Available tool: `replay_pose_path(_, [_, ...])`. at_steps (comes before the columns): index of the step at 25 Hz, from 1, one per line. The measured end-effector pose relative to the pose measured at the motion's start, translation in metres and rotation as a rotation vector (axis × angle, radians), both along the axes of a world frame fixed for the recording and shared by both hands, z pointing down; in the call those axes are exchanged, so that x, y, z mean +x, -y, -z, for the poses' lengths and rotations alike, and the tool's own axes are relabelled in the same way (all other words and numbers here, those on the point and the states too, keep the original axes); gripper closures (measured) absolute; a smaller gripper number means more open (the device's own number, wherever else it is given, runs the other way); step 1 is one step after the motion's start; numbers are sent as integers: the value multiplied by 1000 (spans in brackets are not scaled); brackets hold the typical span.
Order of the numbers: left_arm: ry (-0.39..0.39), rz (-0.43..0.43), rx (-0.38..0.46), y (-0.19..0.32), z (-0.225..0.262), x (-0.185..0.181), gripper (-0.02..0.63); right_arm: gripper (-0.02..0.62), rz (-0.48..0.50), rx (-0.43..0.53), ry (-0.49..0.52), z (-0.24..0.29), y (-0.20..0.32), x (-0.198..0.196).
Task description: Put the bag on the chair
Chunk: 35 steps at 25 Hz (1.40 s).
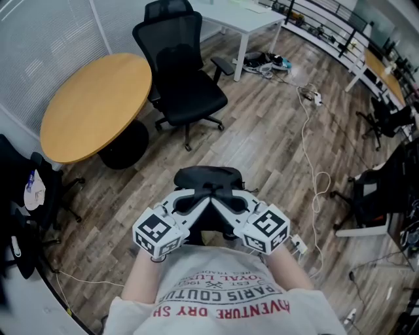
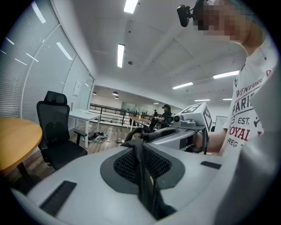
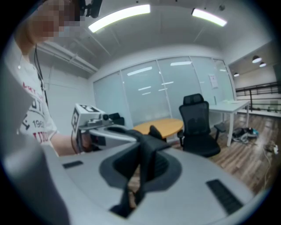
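Left tool (image 1: 194, 204) and right tool (image 1: 228, 204) each clench the bag (image 1: 208, 178), seemingly by its straps (image 2: 141, 171); the chair (image 1: 186, 98) stands well apart, empty, so carrying and placing remain.

I count two grippers, the left gripper (image 1: 198, 199) and the right gripper (image 1: 226, 199), and one black bag (image 1: 208, 176). There is one round wooden table (image 1: 91, 105) at the far left and one white desk (image 1: 245, 19) farther off. As far as I can tell, there are four black office chairs (image 1: 190, 91): one beside the round table, one at the near left edge, two at the right. One long white cable (image 1: 308, 144) crosses the floor.
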<state>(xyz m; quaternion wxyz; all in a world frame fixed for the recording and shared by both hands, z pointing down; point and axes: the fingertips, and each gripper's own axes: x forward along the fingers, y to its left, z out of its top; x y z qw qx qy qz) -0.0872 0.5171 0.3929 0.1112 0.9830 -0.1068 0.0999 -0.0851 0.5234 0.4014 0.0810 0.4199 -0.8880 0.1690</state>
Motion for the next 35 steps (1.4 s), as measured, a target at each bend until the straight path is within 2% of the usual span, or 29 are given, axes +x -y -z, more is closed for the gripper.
replay_pose_path(10, [-2, -113, 8, 134, -2, 22, 551, 551, -73, -11, -6, 0, 138, 23])
replay_pose_path(17, [22, -130, 36, 217, -2, 28, 551, 551, -83, -1, -9, 0, 223, 31])
replay_pose_path(26, [32, -28, 47, 310, -6, 56, 551, 551, -16, 19, 12, -4, 316, 59])
replay_pose_path(35, [49, 178, 19, 395, -13, 113, 551, 551, 212, -10, 25, -12, 402, 114])
